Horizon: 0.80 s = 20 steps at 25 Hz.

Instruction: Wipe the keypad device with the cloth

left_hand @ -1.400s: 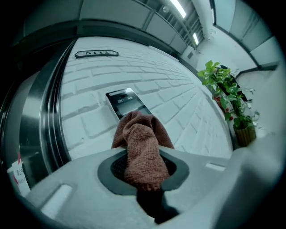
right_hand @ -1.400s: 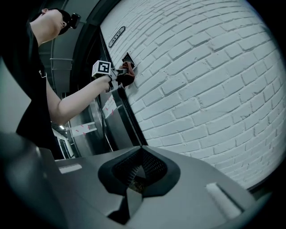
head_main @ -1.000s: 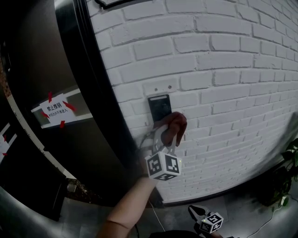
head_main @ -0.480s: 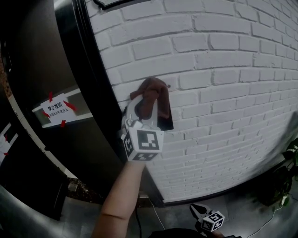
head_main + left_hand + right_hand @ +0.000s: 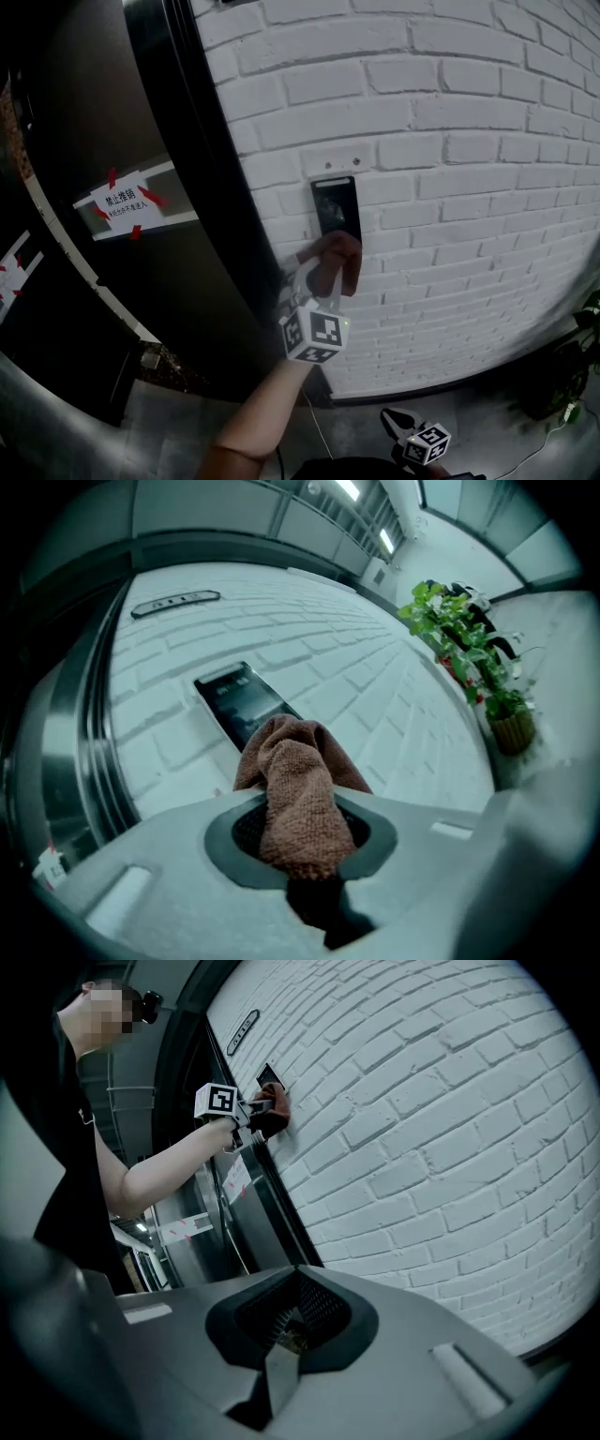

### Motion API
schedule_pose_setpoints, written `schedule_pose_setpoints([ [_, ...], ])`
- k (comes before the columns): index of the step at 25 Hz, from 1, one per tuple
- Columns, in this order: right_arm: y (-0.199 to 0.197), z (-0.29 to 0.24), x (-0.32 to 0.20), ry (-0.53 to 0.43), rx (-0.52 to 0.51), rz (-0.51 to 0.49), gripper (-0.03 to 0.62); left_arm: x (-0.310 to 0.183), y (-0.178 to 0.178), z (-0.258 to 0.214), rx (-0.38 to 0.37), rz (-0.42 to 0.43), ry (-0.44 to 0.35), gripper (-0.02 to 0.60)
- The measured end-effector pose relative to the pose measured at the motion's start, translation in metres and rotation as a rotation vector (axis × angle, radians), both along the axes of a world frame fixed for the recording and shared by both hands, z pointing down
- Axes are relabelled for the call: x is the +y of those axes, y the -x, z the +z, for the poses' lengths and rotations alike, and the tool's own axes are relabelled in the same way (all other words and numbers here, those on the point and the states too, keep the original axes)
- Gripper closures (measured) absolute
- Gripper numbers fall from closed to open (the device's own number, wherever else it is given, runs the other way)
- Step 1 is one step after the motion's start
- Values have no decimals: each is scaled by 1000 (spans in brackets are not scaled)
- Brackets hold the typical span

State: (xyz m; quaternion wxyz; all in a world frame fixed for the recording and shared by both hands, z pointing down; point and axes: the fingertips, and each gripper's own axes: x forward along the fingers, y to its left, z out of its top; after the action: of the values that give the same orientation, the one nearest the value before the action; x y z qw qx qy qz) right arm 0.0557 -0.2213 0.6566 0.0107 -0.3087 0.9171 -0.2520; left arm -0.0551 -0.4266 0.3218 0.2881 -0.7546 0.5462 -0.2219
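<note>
Left gripper (image 5: 322,274) pinches one brown cloth (image 5: 337,255) just below the one keypad device (image 5: 337,210); right gripper (image 5: 284,1331) is clenched, empty; one far pot (image 5: 513,733) holds a plant (image 5: 457,621).

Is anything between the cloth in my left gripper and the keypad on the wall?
Nothing visible does. The brown terry cloth, clamped in the left gripper, sits right at the lower end of the black rectangular keypad device on the white brick wall. The panel above it is bare.
</note>
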Motion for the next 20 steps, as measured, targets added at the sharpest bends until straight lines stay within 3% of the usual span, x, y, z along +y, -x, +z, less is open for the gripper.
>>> schedule_pose_setpoints([
  [2, 5, 3, 4, 7, 1, -24, 592, 8, -14, 35, -13, 85, 88, 518],
  [4, 11, 6, 10, 14, 7, -55, 592, 27, -20, 58, 28, 137, 121, 517],
  [10, 23, 33, 27, 36, 29, -157, 592, 93, -11, 139, 199, 164, 277, 518],
  [13, 34, 35, 38, 72, 25, -211, 592, 135, -4, 189, 361, 163, 402, 517],
  [16, 47, 32, 46, 63, 25, -248, 592, 177, 4, 225, 578, 193, 518, 517],
  [18, 52, 29, 49, 47, 26, -257, 592, 198, 15, 237, 691, 196, 560, 517],
  [20, 55, 27, 52, 30, 32, -255, 592, 217, 27, 248, 757, 189, 583, 517],
])
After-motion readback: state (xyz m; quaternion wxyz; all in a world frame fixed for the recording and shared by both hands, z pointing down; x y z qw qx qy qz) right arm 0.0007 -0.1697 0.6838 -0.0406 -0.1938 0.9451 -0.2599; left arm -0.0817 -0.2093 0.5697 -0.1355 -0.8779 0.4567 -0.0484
